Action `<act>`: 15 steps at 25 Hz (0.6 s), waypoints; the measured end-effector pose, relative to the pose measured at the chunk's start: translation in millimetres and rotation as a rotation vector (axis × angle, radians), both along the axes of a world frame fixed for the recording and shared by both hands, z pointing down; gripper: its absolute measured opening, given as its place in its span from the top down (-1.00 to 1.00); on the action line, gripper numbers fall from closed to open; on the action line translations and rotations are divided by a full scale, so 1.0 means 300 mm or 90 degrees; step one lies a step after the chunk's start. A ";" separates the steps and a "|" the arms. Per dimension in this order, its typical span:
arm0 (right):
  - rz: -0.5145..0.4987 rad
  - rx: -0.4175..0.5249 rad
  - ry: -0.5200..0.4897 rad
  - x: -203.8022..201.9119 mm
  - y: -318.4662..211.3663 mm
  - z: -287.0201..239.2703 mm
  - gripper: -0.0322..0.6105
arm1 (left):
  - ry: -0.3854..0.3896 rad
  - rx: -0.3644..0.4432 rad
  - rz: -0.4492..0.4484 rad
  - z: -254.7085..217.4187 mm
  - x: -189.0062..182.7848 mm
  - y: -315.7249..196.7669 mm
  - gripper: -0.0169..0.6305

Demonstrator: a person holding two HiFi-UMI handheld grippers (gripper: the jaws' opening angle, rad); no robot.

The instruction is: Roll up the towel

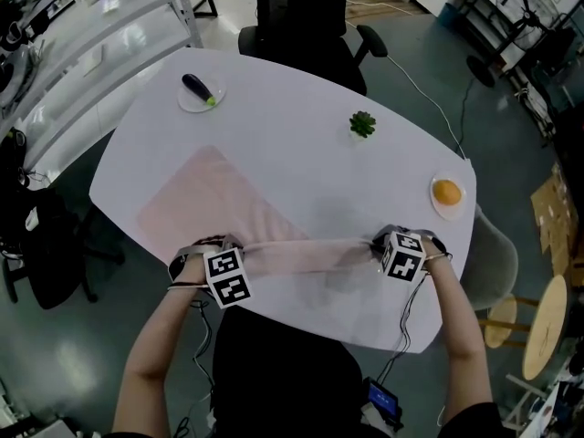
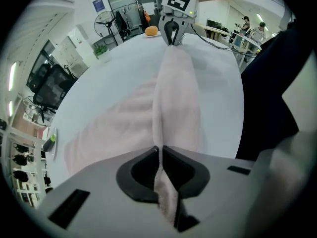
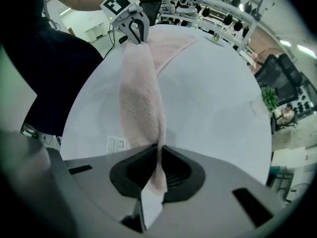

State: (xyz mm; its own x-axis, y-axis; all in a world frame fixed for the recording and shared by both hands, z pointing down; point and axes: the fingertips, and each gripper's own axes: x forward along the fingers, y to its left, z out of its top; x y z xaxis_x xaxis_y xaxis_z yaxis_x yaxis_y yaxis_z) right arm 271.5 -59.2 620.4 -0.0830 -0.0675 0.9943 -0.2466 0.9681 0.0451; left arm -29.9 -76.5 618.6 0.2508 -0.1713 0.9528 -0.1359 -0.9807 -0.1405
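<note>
A pale pink towel lies on the white oval table, its far part flat at the left. Its near edge is lifted into a taut band between the two grippers, close to the table's front edge. My left gripper is shut on the band's left end. In the left gripper view the cloth runs from the closed jaws to the other gripper. My right gripper is shut on the right end. Its own view shows towel and a white tag pinched in the jaws.
A dark eggplant on a small plate sits at the table's far left. A small green plant stands mid-right, and an orange on a plate at the right edge. A black chair stands beyond the table, with wooden stools at the right.
</note>
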 end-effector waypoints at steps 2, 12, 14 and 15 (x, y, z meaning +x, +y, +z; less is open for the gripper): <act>0.008 0.010 -0.010 -0.001 -0.006 -0.003 0.76 | 0.012 -0.003 -0.008 -0.003 -0.002 -0.004 0.82; 0.025 0.249 -0.032 0.025 -0.136 -0.195 0.39 | 0.076 0.061 -0.094 -0.148 -0.054 -0.091 0.36; 0.025 0.285 -0.038 0.031 -0.145 -0.265 0.35 | 0.080 0.082 -0.091 -0.198 -0.067 -0.093 0.36; 0.024 0.295 -0.045 0.028 -0.138 -0.294 0.34 | 0.081 0.089 -0.086 -0.218 -0.070 -0.085 0.36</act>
State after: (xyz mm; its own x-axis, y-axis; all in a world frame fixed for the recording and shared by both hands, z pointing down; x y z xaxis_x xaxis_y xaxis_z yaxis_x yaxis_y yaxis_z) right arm 279.9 -100.7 532.1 -0.1383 -0.5067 0.8510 -0.2990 0.8405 0.4519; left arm -50.9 -101.9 553.3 0.3335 -0.3388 0.8797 -0.2896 -0.9249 -0.2465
